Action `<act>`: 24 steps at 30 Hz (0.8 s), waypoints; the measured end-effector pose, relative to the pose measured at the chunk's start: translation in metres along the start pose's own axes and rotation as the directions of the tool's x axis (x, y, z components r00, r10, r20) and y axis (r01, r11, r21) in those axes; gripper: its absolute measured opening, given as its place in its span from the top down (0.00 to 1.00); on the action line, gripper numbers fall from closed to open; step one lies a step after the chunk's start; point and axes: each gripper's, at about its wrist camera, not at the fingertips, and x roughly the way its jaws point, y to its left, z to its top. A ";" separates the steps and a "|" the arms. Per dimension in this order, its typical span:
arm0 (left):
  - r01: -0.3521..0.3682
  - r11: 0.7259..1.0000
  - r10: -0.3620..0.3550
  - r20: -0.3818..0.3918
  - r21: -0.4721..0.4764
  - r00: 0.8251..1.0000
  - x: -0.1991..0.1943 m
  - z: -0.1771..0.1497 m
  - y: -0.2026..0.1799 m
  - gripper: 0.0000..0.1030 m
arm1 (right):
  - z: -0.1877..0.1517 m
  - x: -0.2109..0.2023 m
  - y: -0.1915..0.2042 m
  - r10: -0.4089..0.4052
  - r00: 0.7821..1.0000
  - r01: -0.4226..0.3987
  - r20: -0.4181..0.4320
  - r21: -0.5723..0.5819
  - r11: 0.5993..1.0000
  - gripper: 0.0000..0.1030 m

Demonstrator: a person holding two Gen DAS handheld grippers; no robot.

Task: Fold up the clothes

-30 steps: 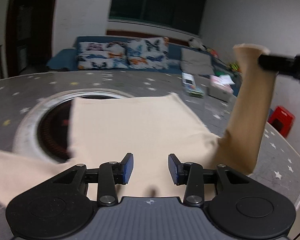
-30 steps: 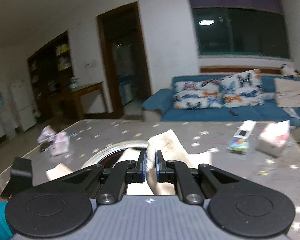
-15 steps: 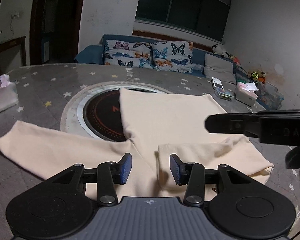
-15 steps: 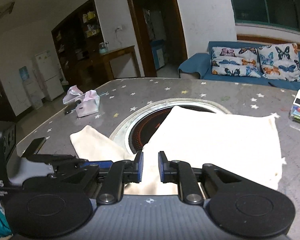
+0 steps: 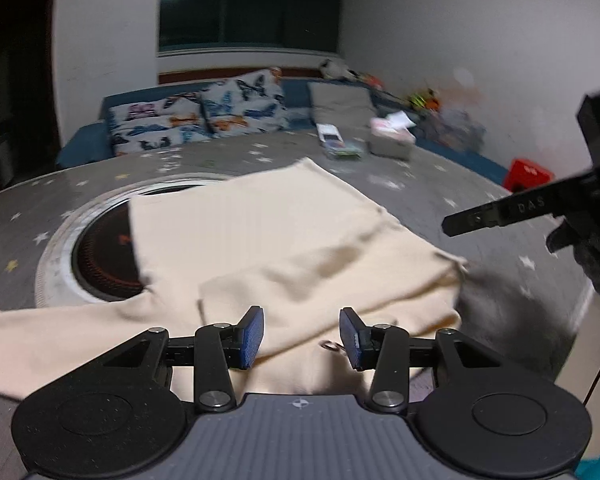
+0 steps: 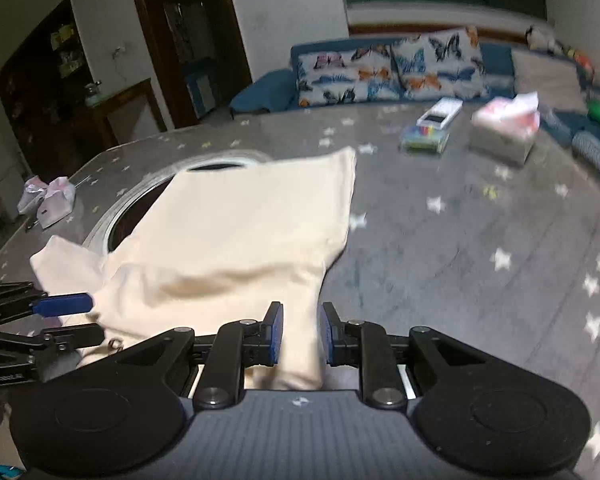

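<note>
You are working in a home living room at night. Behind the grey star-patterned table [image 6: 480,216] with its round built-in cooktop [image 5: 100,248] stands a blue sofa [image 6: 268,94] with butterfly-print cushions [image 6: 388,68]. A dark window [image 5: 248,4] reflects a ceiling lamp, and a dark wooden doorway [image 6: 180,36] opens beside a wooden side table [image 6: 120,108].
</note>
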 end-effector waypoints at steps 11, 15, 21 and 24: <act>0.004 0.998 -0.002 -0.043 0.056 0.999 0.000 -0.012 -0.005 0.60 | -0.011 0.012 0.010 0.037 0.998 -0.038 -0.046 -0.023 0.999 0.72; 0.013 0.998 -0.010 -0.049 0.066 0.999 0.002 -0.013 -0.006 0.60 | -0.018 0.005 0.021 0.001 0.999 -0.006 -0.048 -0.109 0.994 0.64; 0.024 0.997 -0.020 -0.056 0.080 0.998 0.004 -0.016 -0.007 0.68 | -0.018 0.013 0.015 -0.021 0.998 0.016 -0.052 -0.106 0.994 0.59; 0.025 0.996 -0.020 -0.057 0.088 0.998 0.005 -0.018 -0.007 0.77 | -0.019 0.017 0.011 -0.008 0.998 0.003 -0.063 -0.082 0.997 0.65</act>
